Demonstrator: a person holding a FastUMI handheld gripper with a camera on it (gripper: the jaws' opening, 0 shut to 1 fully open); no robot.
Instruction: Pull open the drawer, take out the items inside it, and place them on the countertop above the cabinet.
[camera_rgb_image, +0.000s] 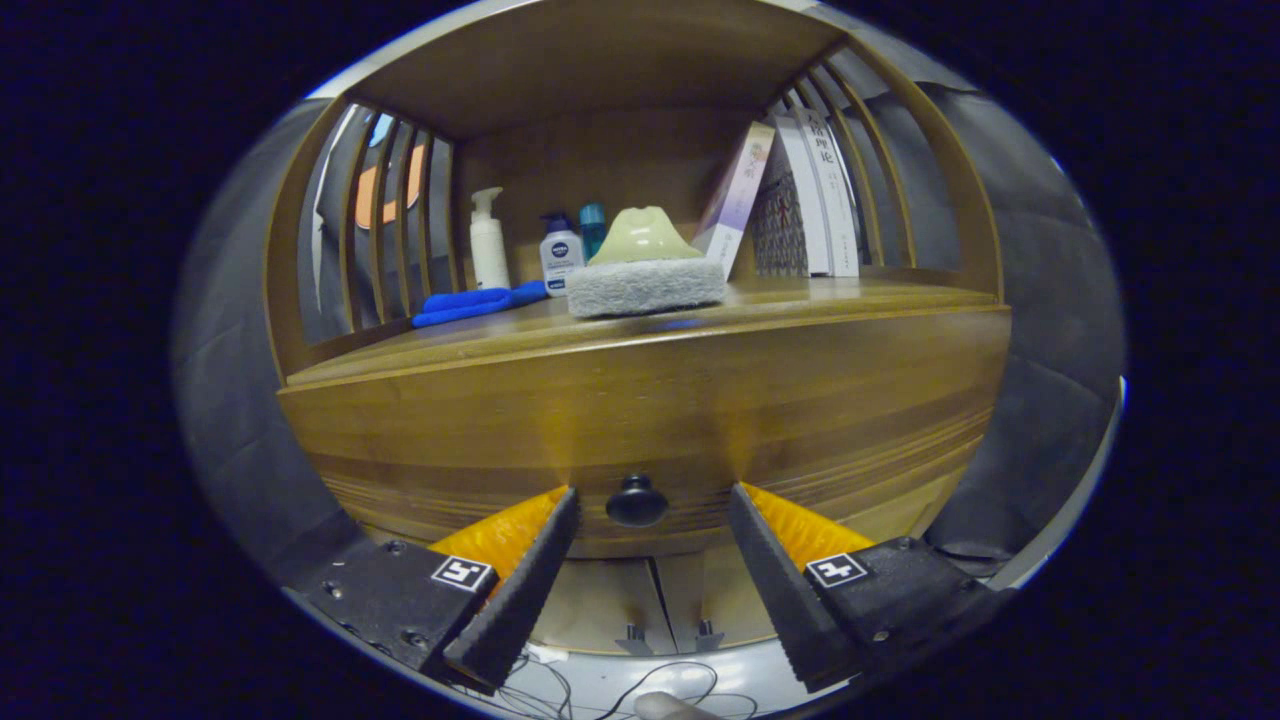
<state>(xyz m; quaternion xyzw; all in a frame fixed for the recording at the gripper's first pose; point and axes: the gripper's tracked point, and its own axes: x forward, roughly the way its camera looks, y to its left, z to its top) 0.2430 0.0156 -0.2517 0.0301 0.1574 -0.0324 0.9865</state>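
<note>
Gripper view: I hold the hand-held gripper (650, 500) spread, fingers flanking the drawer knob (637, 500) without touching; drawer (640, 400) shut, scrub sponge (646, 270) on the bench (850, 296).

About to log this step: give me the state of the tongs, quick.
Tongs: open, holding nothing, one finger on each side of the drawer knob, not pressing on it; drawer closed.

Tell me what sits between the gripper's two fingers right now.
In the gripper view, the drawer knob sits between the open gripper's fingertips, untouched by either; behind it is the closed drawer front.
</note>
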